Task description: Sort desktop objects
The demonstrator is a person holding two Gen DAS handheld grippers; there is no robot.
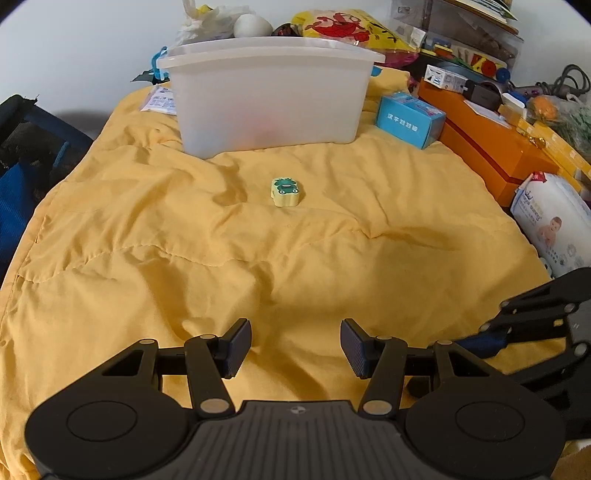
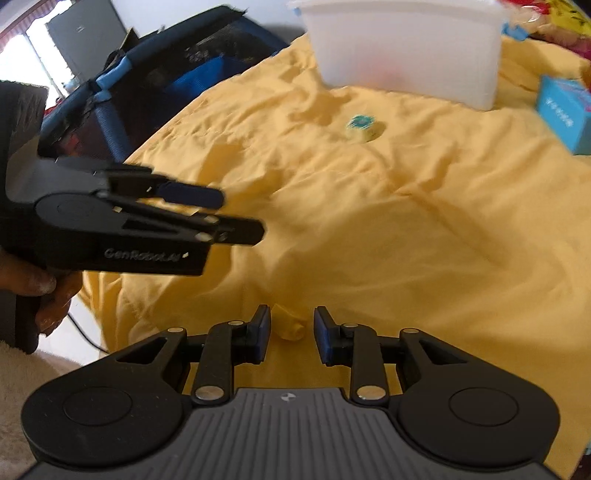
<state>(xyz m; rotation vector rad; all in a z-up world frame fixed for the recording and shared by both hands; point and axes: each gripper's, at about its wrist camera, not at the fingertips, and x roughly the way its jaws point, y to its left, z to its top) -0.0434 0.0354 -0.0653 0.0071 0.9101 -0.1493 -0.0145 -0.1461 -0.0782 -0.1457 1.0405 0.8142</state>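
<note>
A small pale yellow eraser with a green frog face (image 1: pixel 285 191) lies on the yellow quilt (image 1: pixel 147 240), in front of a translucent white plastic bin (image 1: pixel 269 99). It shows blurred in the right wrist view (image 2: pixel 362 127), with the bin (image 2: pixel 402 48) behind it. My left gripper (image 1: pixel 295 345) is open and empty, low over the quilt, well short of the eraser. My right gripper (image 2: pixel 290 334) is open and empty near the quilt's front edge. The left gripper (image 2: pixel 236 214) shows from the side in the right wrist view; the right gripper shows at the right edge of the left wrist view (image 1: pixel 535 321).
A light blue box (image 1: pixel 410 118) stands right of the bin. Orange boxes (image 1: pixel 495 147) and a white wipes pack (image 1: pixel 554 218) line the right side. A dark blue mesh cot (image 2: pixel 155 74) stands left of the quilt. Toys and bags (image 1: pixel 340 26) are piled behind the bin.
</note>
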